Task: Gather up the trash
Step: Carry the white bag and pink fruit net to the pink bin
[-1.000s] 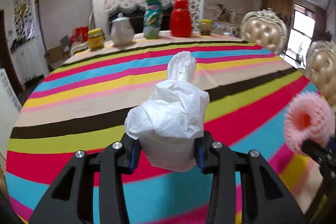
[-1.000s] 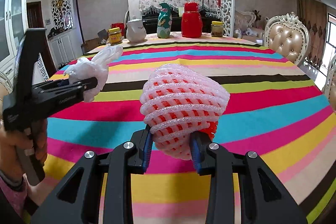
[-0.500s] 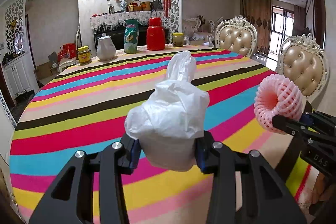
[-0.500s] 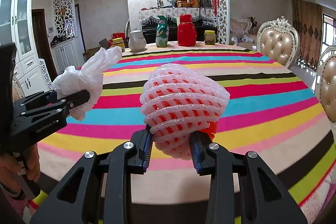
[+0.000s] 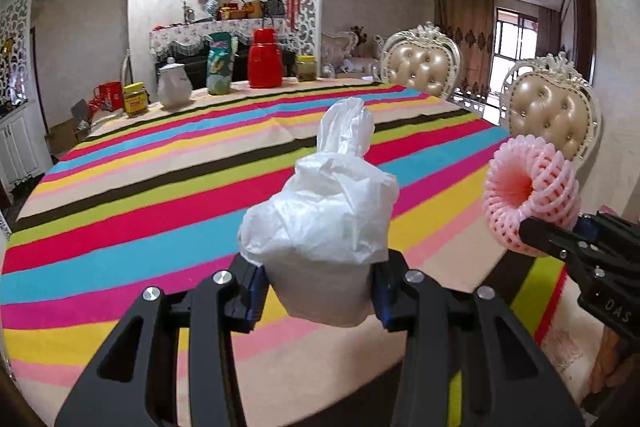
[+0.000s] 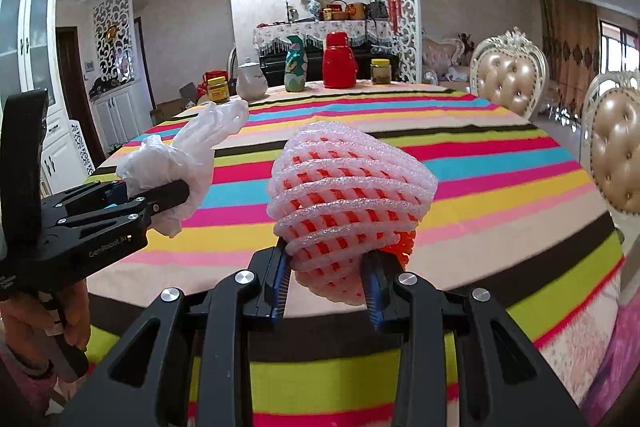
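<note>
A: What does the room look like?

B: A dining room with pale textured walls and white carved lattice screens. A large table under a cloth of bright rainbow stripes (image 5: 168, 211) fills most of both views. Two cream tufted chairs with ornate carved frames (image 5: 424, 67) stand at its right side. Along the far edge sit a red plastic thermos jug (image 5: 264, 59), a green patterned bag (image 5: 219, 69), a white ceramic teapot (image 5: 173, 87), and two yellow-lidded jars (image 5: 134, 99).

A: And the trash?

B: Both pieces are held off the cloth, over the near edge. The left gripper (image 5: 320, 287) is clamped on a crumpled white plastic bag (image 5: 324, 227), its blue pads pressed into the bag's sides. The right gripper (image 6: 326, 291) is clamped on a pink foam fruit net with something orange-red inside (image 6: 348, 195). In the right wrist view a hand (image 6: 76, 323) grips the left tool's handle at the near left.

A: What differs from a second ago?

B: The table has receded: more of the near edge and the floor now shows below both grippers, and the far items look smaller. In the left view the foam net has come further into frame on the right. Both grips are unchanged.
</note>
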`<state>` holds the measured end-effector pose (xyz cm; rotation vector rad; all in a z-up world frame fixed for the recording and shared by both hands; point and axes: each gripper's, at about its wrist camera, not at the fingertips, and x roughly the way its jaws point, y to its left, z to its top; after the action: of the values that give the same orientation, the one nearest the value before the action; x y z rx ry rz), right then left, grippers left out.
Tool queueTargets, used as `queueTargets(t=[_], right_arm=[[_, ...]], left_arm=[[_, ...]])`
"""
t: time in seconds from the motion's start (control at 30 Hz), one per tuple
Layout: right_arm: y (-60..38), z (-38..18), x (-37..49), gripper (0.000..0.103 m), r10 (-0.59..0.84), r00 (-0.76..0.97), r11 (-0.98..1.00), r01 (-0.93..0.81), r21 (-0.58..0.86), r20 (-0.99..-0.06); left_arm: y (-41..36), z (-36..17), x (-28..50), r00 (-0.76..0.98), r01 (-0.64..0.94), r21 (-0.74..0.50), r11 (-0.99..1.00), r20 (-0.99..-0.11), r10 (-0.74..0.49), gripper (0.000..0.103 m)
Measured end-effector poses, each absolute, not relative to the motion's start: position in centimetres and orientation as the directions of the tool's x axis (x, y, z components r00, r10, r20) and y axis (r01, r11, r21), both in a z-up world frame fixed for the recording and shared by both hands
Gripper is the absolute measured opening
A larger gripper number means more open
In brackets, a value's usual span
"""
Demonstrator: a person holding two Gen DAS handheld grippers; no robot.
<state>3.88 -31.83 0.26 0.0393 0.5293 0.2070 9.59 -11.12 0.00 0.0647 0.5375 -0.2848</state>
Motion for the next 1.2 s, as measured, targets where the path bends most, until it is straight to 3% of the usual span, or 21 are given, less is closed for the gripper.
queueTargets(t=[0.73,1.2], right_arm=[[-41.3,-0.2,-5.8,0.034,0.046,0.878,0.997,-0.014,0.072,-0.477],[-54.0,0.6,-12.2,0.034,-0.272,0.857,0.937,0.340,0.084,-0.437]], left_arm=[[-22.3,0.1,3.9,0.712,0.564,0.038,0.825,-0.529,-0.463,0.041],[-33.9,1.6,1.4,0.522,0.786,0.017,0.618,-0.555,-0.648,0.041]])
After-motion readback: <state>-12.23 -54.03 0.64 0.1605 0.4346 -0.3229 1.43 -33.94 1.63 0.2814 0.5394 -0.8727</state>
